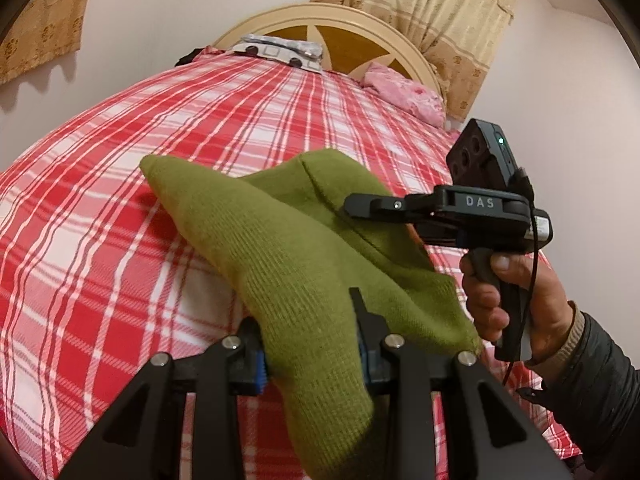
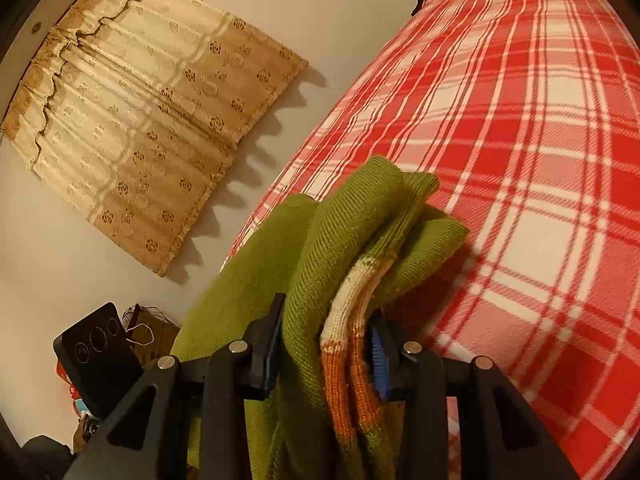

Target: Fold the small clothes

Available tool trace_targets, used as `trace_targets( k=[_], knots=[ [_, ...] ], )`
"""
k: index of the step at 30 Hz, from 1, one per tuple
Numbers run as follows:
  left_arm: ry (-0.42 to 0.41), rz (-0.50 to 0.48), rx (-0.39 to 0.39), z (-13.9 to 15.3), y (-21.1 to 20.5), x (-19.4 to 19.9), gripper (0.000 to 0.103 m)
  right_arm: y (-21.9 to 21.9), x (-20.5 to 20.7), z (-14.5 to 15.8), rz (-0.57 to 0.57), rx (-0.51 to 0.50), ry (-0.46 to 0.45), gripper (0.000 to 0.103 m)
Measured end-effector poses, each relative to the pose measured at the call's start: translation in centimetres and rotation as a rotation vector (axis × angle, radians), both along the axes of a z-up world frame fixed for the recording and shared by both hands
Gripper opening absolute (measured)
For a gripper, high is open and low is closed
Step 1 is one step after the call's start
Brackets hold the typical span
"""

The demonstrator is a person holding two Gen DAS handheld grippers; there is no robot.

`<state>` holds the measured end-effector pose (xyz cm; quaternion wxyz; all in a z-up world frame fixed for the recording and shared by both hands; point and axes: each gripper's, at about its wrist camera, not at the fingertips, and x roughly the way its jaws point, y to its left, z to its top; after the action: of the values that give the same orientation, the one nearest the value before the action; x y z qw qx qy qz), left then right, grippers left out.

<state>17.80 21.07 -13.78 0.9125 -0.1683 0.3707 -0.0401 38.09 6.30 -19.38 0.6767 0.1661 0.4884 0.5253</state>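
The left hand-held gripper point(image 1: 312, 344) is clamping the green knit garment point(image 1: 288, 248); the right hand-held gripper point(image 2: 324, 344) is clamping its orange-and-white striped edge; the garment is hanging bunched above the plaid bed point(image 1: 100, 220) at centre frame; folding is appearing barely begun; laying flat is remaining.

The left gripper point(image 1: 312, 344) is matte black, with angular triangular struts, round silver screw heads along its links and blue ribbed pads inside its fingers point(image 1: 259, 368). At three o'clock in the left wrist view, the right gripper point(image 1: 352, 205) shows a black body lettered "DAS", a boxy black camera block with a small green light, a pistol handle and a thin black cable. The hand point(image 1: 516, 292) there wears a dark quilted sleeve point(image 1: 600, 384) over a tan ribbed cuff.
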Motion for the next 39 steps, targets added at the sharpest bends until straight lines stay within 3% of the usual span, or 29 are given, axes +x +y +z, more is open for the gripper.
trace_targets(
  k=[9,12,14,16,20,22,25,31,34,39],
  knots=[
    [0.061,0.019,-0.034,-4.1,2.0,-1.6,0.037,0.9,0.7,-1.4,-0.017,-0.052,0.011,0.038],
    [0.073,0.043,-0.020,-4.6,2.1,-2.0,0.048,0.6,1.2,-2.1,-0.040,-0.068,0.026,0.038],
    [0.089,0.070,0.006,-4.4,1.9,-2.1,0.063,0.5,1.4,-2.6,-0.058,-0.092,0.024,0.038],
    [0.085,0.083,0.064,-3.6,1.4,-2.5,0.063,0.2,1.2,-2.5,-0.085,-0.122,0.006,0.038],
    [0.074,0.114,0.166,-2.2,0.7,-3.5,0.066,-0.2,-0.6,-0.3,-0.124,-0.198,-0.106,0.039],
    [0.029,0.144,0.230,-0.7,0.2,-4.7,0.069,-1.0,-2.2,1.8,-0.173,-0.232,-0.194,0.049],
    [-0.036,0.194,0.263,1.3,0.0,-6.1,0.080,-2.4,-6.5,6.3,-0.250,-0.271,-0.383,0.069],
    [-0.142,0.231,0.291,4.7,0.0,-7.2,0.082,-4.4,-14.9,11.7,-0.276,-0.245,-0.601,0.069],
    [-0.195,0.232,0.294,6.3,-0.5,-8.0,0.093,-4.8,-17.7,13.4,-0.285,-0.240,-0.664,0.070],
    [-0.242,0.220,0.315,7.7,-1.3,-8.5,0.094,-4.8,-20.0,14.5,-0.281,-0.223,-0.693,0.070]
  ],
)
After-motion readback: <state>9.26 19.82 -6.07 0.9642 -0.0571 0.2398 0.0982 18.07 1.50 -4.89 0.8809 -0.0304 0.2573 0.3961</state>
